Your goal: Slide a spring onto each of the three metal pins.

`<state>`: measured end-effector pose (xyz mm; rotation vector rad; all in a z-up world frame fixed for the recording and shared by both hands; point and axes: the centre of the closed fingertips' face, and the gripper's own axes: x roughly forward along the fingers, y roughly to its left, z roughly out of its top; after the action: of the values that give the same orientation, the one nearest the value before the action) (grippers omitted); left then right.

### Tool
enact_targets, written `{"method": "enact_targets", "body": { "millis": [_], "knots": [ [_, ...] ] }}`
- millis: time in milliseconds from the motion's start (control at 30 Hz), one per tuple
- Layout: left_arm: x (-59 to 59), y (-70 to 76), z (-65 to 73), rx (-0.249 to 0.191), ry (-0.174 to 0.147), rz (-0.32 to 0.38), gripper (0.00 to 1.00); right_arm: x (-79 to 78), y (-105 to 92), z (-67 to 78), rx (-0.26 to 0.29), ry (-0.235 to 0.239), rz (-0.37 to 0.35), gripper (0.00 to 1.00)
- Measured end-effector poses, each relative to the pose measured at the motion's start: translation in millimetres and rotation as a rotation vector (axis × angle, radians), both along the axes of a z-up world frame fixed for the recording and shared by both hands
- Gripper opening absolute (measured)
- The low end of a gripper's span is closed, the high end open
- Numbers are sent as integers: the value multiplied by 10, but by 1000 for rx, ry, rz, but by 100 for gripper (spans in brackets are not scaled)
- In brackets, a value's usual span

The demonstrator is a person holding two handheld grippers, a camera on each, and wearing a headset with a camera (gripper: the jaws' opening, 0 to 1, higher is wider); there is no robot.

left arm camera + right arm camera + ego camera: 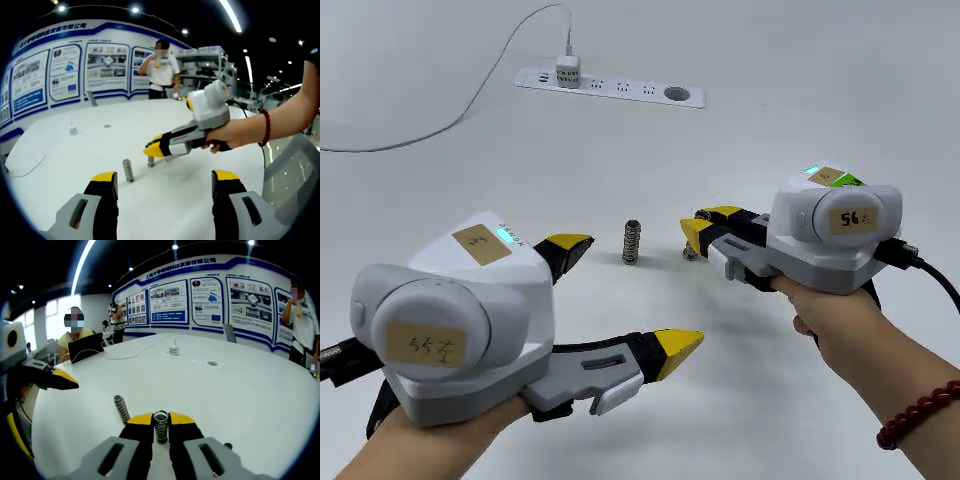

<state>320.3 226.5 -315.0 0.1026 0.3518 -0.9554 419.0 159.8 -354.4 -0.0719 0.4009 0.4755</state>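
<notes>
Right of the standing spring (631,241), the right gripper (698,228) lies level, pinching a second spring (160,426); the left gripper (638,290) gapes.

Setting: company office or showroom, open-plan.

Evidence:
- Large white meeting table (770,40) with a rounded edge. A power strip (610,87) lies on it, with a white charger (568,70) plugged in.
- The curved wall carries blue-framed display boards (210,295) of text and photos. Above them runs a heading (181,267) in blue Chinese characters.
- A seated person (74,335) has a laptop (86,346) at the table's far edge. A standing person (161,70) is by the boards.
- Dark ceiling with strip lights (230,15) and small spotlights.
- Shelves (205,62) with white boxes stand behind the table.
- A mesh office chair (295,170) stands beside the table.
</notes>
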Motion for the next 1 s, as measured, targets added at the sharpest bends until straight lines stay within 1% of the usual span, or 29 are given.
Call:
{"method": "enact_targets", "body": {
  "millis": [67,133,400,600,733,833,933,1000],
  "knots": [
    [2,0,-2,0,1,0,78,-5,1,-19,1,8,0,12],
    [5,1,0,5,-10,-3,77,-10,0,-40,-5,13,1,12],
    [5,18,-14,11,-7,-1,77,-51,-4,-110,-15,40,0,12],
    [-4,4,-22,17,-10,-5,76,-64,0,-108,-10,41,-1,12],
    [-5,1,-17,18,-13,-6,76,-82,6,-126,-9,58,4,13],
    [3,9,-12,19,-15,-3,76,-98,0,-109,-2,61,-1,17],
    [10,18,-12,23,-16,-1,76,-119,-14,-45,12,57,-7,18],
    [11,20,-8,27,-20,-3,76,-134,-22,13,19,48,-11,21]
  ]
}}
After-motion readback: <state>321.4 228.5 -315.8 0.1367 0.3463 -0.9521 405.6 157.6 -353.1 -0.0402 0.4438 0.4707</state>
